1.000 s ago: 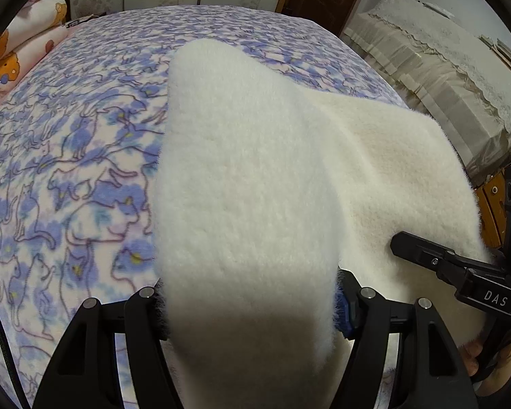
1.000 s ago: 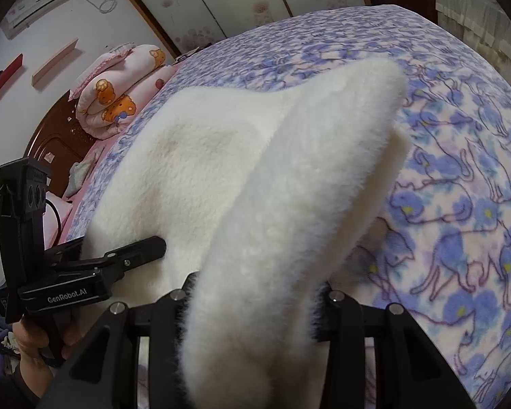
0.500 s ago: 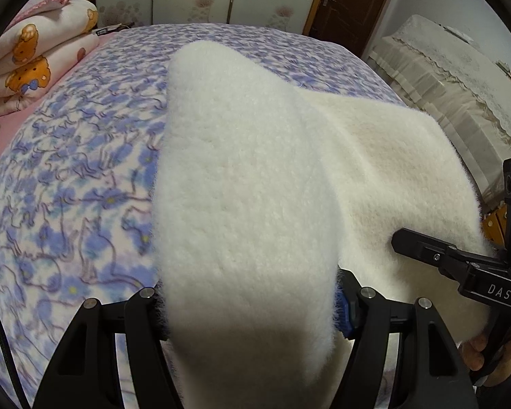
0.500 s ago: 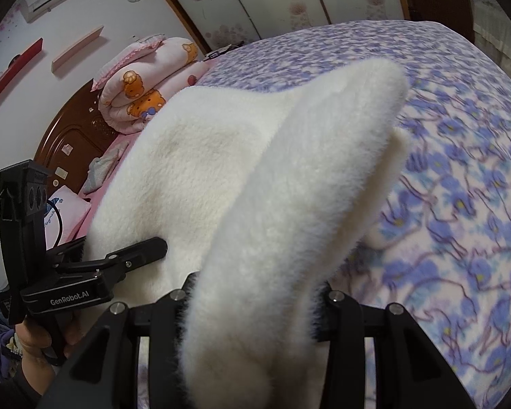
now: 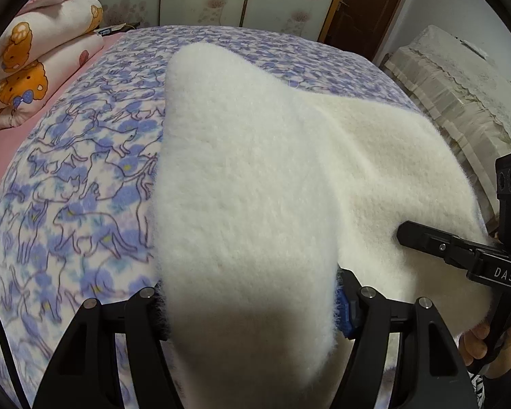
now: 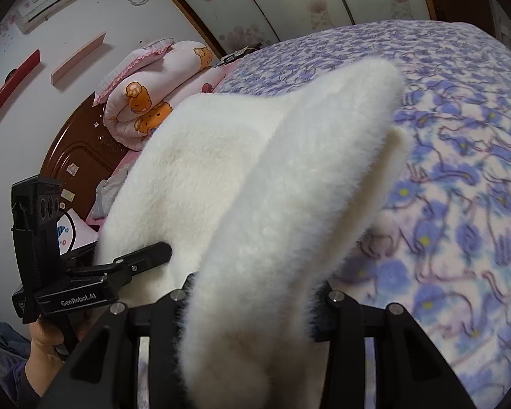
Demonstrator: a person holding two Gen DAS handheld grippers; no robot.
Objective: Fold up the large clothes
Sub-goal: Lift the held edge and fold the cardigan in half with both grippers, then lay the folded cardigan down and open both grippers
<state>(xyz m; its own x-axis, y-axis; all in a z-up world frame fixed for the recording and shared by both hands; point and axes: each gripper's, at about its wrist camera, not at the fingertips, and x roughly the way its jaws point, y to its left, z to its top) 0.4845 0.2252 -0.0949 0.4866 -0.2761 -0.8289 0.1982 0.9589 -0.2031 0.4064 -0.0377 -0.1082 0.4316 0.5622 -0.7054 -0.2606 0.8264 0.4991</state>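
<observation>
Left tongs [image 5: 248, 310]: pinching a thick bunch of the white fleece [image 5: 255, 177]; pile swells out on both sides of the jaws, pads buried in it.
Right tongs [image 6: 252, 310]: clamped on another bunch of the same fleece, narrower bite than the left; a hand [image 6: 44, 347] shows under the other tool in this view.
Fleece: held up off the bed [image 5: 85, 187] between the two tongs, a broad sheet slung from one to the other, each gripped corner humped up in front of its camera. Far edge droops toward the blanket; I cannot tell whether it touches.
Bed: cat-print blanket, rolled quilt [image 5: 34, 68] by the headboard, well apart from the work.
Risk, slip: deep pile is springy and slick; a pull apart to tauten it could drag a corner out of the narrower right bite.
Risk, skew: if one hand leads, the fold edge lands crooked and the halves will not match.
Risk, snag: the trailing edge may drag and roll under on the blanket, leaving a hidden crease.
Risk, blind: fleece fills both views, so lining up edges looks like guesswork.
Risk, release: fibres caught in the pads could lift the layer again on letting go.
</observation>
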